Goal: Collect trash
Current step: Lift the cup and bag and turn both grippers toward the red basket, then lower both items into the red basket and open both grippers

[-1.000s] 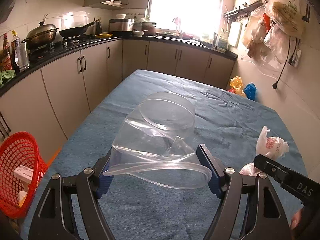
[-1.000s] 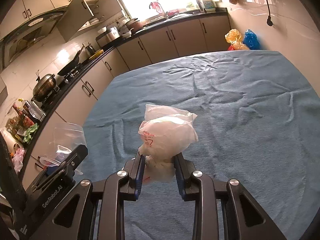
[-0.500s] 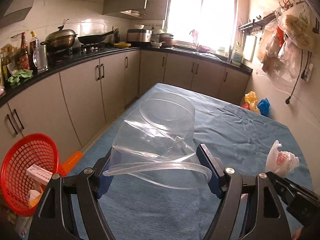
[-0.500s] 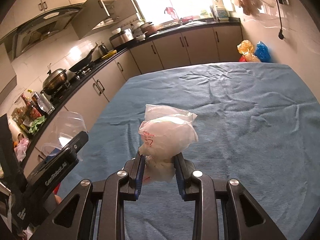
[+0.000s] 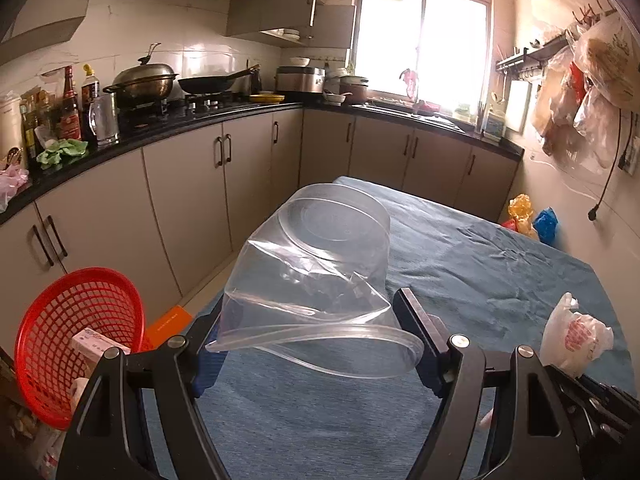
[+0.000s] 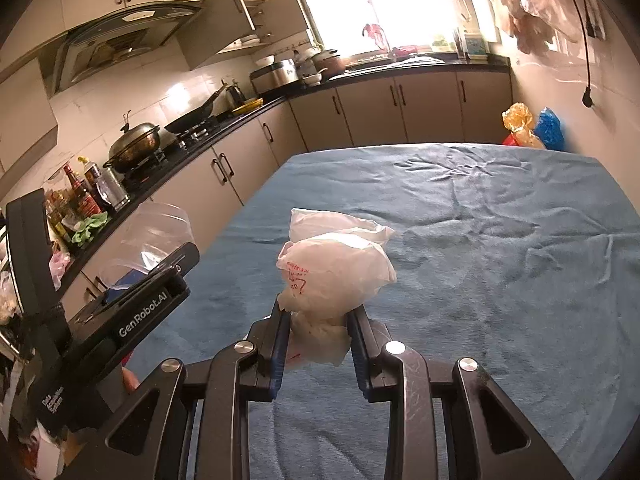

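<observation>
Only clear text: "GenRobot.AI" in white on the side of the left hand-held gripper (image 6: 150,312). The crumpled white bag (image 6: 334,266) has red print, way too scrunched to read.

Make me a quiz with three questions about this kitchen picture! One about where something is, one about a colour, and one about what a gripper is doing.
1. Where is the basket?
A. On the floor, left of the table
B. On the counter
C. On the table

2. What colour is the basket?
A. Blue
B. Red
C. Yellow

3. What is the right gripper doing?
A. Hanging open with nothing in it
B. Gripping a pan
C. Squeezing a white bag

Answers:
1. A, it stands low beside the table's left edge, under the cupboards.
2. B, its mesh is bright red.
3. C, both fingers press into the crumpled bag, held above the table. The left gripper holds a clear container.
</observation>
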Demonstrator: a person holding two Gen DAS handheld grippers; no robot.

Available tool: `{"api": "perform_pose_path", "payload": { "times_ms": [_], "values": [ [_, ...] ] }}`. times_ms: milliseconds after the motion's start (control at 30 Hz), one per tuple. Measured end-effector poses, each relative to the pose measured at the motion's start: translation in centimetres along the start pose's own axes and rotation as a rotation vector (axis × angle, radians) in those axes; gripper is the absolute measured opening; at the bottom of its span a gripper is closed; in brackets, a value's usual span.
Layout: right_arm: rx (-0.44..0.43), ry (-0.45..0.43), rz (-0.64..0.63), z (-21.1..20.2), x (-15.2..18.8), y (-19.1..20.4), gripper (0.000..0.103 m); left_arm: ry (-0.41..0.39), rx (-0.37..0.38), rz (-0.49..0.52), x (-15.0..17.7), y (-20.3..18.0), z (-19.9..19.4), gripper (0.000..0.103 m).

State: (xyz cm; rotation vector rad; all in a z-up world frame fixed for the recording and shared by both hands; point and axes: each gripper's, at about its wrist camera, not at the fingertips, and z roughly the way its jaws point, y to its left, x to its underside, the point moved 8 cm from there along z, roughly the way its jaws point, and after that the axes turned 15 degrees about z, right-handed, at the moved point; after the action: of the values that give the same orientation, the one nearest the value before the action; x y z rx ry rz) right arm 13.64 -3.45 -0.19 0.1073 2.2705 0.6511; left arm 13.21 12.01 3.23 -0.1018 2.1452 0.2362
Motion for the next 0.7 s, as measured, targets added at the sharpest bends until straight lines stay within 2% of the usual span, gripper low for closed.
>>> {"api": "perform_pose_path", "payload": {
  "times_ms": [267,700],
  "values": [
    [-0.027,-0.005,-0.038,-0.3,0.4,1.1,0.03,-0.004,-0.029,-0.022,0.3,1.4,-0.9,0.076],
    [-0.068,-0.004,-0.073,-0.5,0.8,2.3,0.03,-0.01,-0.046,0.001,1.0,2.7,-3.8,0.076]
  ]
}}
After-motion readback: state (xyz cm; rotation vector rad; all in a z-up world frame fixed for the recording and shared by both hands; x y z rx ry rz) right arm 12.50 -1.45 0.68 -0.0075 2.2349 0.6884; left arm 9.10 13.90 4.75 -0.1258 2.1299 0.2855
